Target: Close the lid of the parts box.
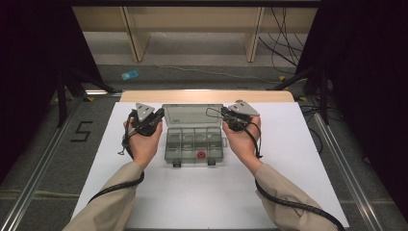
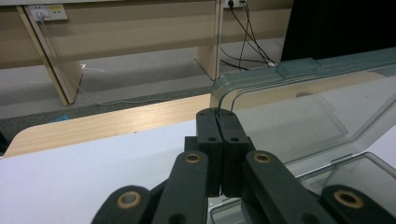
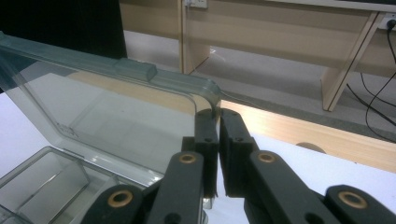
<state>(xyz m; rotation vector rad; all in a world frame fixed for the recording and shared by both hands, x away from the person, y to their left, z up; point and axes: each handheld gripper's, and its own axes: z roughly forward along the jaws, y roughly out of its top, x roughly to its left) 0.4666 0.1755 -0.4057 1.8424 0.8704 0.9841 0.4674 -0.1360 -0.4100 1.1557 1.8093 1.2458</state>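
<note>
A clear grey compartment box [image 1: 194,147] lies on the white table top with its lid [image 1: 192,115] swung up and back. A small red part [image 1: 201,154] lies in a front compartment. My left gripper [image 1: 161,114] is shut on the lid's left edge. In the left gripper view its jaws [image 2: 218,116] pinch the lid [image 2: 299,121] near the corner. My right gripper [image 1: 224,113] is shut on the lid's right edge. The right gripper view has that gripper [image 3: 218,119] clamped on the lid [image 3: 116,112] just below its rounded corner.
The white sheet [image 1: 288,159] covers a wooden table [image 1: 207,96] whose far edge runs just behind the box. Beyond it are floor, wooden bench legs [image 1: 134,38] and loose cables [image 1: 284,43]. Dark curtains stand at both sides.
</note>
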